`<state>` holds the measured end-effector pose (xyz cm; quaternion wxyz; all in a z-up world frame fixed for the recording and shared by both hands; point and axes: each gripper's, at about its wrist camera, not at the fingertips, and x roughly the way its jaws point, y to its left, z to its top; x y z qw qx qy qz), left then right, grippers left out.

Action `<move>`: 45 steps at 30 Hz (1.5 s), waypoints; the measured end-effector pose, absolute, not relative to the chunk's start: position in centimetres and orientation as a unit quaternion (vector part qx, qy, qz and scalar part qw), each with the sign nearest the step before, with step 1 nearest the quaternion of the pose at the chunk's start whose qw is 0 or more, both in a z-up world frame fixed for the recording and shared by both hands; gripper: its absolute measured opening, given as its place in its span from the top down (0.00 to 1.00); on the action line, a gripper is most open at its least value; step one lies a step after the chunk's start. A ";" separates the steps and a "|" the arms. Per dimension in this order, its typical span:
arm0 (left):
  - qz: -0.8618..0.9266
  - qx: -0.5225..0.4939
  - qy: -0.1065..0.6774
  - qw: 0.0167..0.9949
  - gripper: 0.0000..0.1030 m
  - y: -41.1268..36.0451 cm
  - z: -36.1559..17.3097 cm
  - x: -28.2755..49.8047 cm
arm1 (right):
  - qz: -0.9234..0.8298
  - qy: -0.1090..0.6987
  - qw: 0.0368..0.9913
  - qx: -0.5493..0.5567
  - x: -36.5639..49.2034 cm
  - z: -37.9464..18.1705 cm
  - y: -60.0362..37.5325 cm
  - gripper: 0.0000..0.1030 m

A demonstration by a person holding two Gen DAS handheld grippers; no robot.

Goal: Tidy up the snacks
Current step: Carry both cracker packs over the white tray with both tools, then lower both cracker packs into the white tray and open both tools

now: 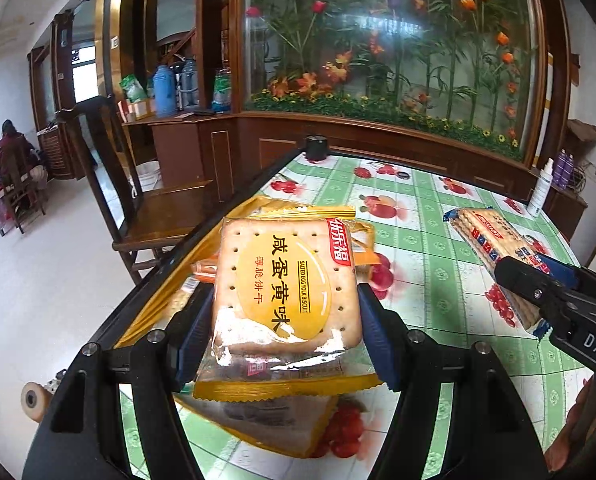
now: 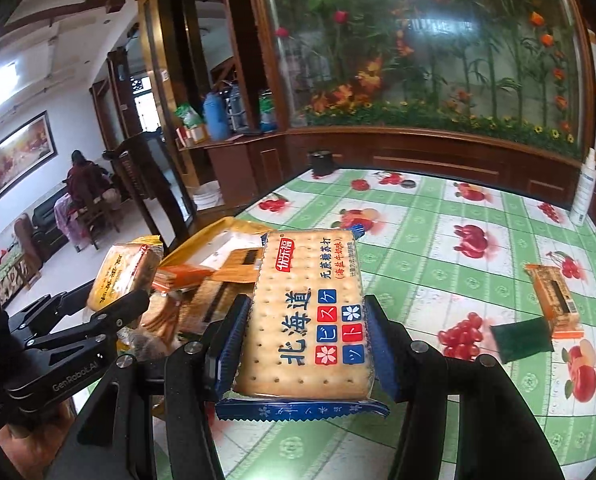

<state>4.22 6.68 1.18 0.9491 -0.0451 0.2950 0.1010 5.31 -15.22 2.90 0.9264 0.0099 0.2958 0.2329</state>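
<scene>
Snacks: we clamp the yellow egg-yolk biscuit pack (image 1: 286, 288) in the left gripper (image 1: 286, 320) and the blue cracker pack (image 2: 309, 316) in the right gripper (image 2: 305, 344), both lifted over the table (image 2: 437, 248), probably bound for the snack pile (image 2: 214, 268) at ten o'clock.

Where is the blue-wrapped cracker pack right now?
The blue-wrapped cracker pack is clamped in the right gripper, held above the fruit-print tablecloth, to the right of the yellow biscuit pack held in the left gripper.

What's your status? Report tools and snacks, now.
Left tool shut on yellow biscuit pack. Right tool shut on blue cracker pack. Both above the table. Snack pile at the left edge; nothing blocking.
</scene>
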 end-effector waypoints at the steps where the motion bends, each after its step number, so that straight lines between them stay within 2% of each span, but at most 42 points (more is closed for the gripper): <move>1: 0.103 -0.047 0.296 0.948 0.34 7.0 1.1 4.2 | 0.237 0.296 0.925 0.010 5.3 3.0 -15.0 0.45; 15: 0.142 -0.084 0.310 0.936 0.34 12.5 -0.5 4.8 | 0.295 0.305 0.905 -0.002 7.4 3.1 -8.0 0.45; 45: 0.153 -0.062 0.353 0.921 0.34 13.4 -2.0 9.1 | 0.324 0.335 0.885 -0.003 15.0 0.9 -1.6 0.45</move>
